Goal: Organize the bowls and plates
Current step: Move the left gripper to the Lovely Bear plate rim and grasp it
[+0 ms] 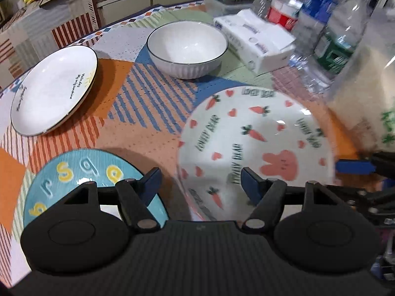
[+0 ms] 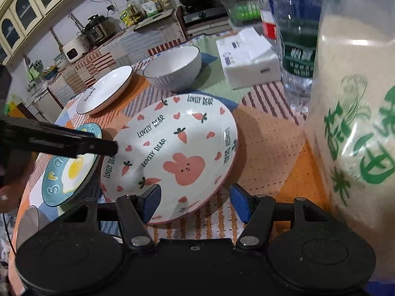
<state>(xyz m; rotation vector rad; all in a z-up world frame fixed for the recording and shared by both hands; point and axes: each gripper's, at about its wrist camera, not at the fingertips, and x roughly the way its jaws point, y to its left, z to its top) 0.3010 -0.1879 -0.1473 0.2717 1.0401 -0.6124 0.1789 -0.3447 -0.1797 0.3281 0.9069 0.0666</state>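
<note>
A white plate with a pink rabbit, carrots and hearts point(image 1: 246, 133) point(image 2: 172, 148) lies on the patterned tablecloth. My left gripper point(image 1: 201, 180) is open, its fingers straddling the plate's left rim without pressing on it. My right gripper point(image 2: 196, 202) is open over the plate's near right rim, one pad above the plate and one outside it. A blue plate with a fried egg point(image 1: 74, 172) point(image 2: 71, 170) lies just left of it. Farther back are a plain white plate point(image 1: 54, 88) point(image 2: 106, 92) and a white bowl point(image 1: 187, 46) point(image 2: 172, 69).
A tissue pack point(image 1: 254, 39) point(image 2: 246, 56), several water bottles point(image 1: 321, 24) point(image 2: 296, 37) and a big bag of rice point(image 2: 350, 123) crowd the table's right side, close to the rabbit plate. Kitchen counters with appliances stand behind the table.
</note>
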